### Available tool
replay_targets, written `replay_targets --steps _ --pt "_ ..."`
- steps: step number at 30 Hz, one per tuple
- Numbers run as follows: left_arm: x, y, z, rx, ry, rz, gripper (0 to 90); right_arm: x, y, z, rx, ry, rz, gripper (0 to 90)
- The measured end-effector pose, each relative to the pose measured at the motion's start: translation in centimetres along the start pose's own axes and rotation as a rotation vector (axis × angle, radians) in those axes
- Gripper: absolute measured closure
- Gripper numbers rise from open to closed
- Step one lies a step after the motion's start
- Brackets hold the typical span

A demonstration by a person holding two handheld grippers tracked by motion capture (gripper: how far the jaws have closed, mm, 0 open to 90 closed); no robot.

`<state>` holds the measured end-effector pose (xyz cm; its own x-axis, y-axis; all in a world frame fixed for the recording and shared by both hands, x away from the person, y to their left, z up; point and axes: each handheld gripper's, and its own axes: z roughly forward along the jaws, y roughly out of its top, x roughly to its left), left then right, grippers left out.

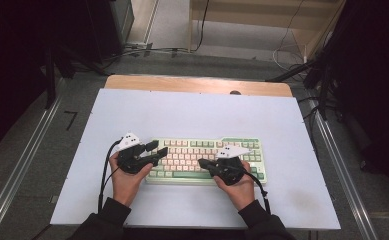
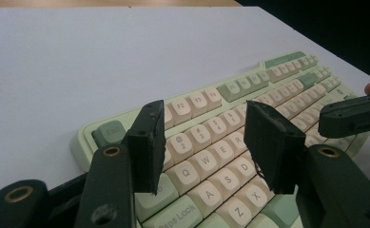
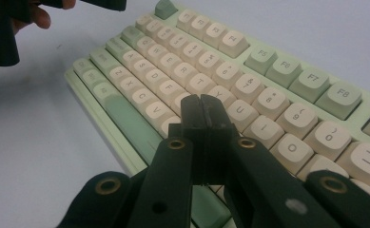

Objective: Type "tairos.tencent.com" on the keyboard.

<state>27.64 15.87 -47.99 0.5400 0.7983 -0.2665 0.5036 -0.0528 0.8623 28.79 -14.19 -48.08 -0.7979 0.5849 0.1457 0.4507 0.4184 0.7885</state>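
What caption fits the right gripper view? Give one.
Shut right gripper poised over cream keys of a green keyboard.

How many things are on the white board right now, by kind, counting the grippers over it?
Keyboard, green and cream: 1
Hand-held grippers: 2, the left gripper with jaws apart, the right gripper with jaws shut on nothing
Total: 3
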Motion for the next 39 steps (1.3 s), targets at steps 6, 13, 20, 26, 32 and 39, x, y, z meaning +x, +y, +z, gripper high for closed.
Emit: replay_targets --steps 6,13,20,26,32,39 --pt "0.0 0.0 0.0 0.003 0.001 -0.002 50.4 0.3 -0.1 0.7 0.029 -0.018 -0.025 87.7" --pt "0.0 0.0 0.0 0.002 0.001 -0.001 50.5 0.5 -0.1 1.3 0.054 -0.024 -0.04 87.8" --pt "0.1 -0.1 0.0 0.001 0.0 -0.002 50.6 0.6 -0.1 1.5 0.064 -0.024 -0.041 87.8" --pt "0.1 -0.1 0.0 0.001 0.001 -0.002 50.6 0.6 -0.1 1.5 0.068 -0.025 -0.044 87.7" --pt "0.1 -0.1 0.0 0.0 0.0 -0.003 50.6 0.6 -0.1 1.6 0.071 -0.027 -0.047 87.8" --pt "0.1 -0.1 0.0 0.0 -0.001 -0.003 50.6 0.7 -0.1 1.6 0.071 -0.027 -0.046 87.8"
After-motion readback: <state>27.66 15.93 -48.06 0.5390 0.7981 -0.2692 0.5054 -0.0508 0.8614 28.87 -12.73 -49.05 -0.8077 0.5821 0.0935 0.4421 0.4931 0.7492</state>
